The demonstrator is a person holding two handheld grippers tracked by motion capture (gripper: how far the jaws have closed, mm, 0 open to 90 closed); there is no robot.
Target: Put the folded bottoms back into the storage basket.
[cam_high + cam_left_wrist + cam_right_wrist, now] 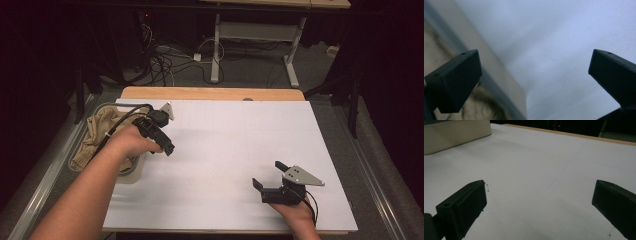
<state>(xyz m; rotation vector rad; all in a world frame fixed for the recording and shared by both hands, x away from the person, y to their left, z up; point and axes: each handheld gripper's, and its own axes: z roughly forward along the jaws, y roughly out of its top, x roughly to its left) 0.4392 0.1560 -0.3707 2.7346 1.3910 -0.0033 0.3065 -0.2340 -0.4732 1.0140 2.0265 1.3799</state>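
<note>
Cloth (pixel 102 132), tan and crumpled, fills a shallow bin (pixel 131 171) at the left edge of the white worktop (pixel 230 145); nothing else seen inside. Left hand-held gripper (pixel 167 148) hovers just right of the bin's near rim, jaws spread wide and empty, tipped down toward the sheet. Left gripper view shows the bin wall (pixel 499 82) and the cloth (pixel 481 107) close beside its jaw. Likely poised to reach in for the cloth. Right hand-held gripper (pixel 270 175) waits near the front right, well apart from the bin, jaws wide, holding nothing, probably kept clear until needed.
</note>
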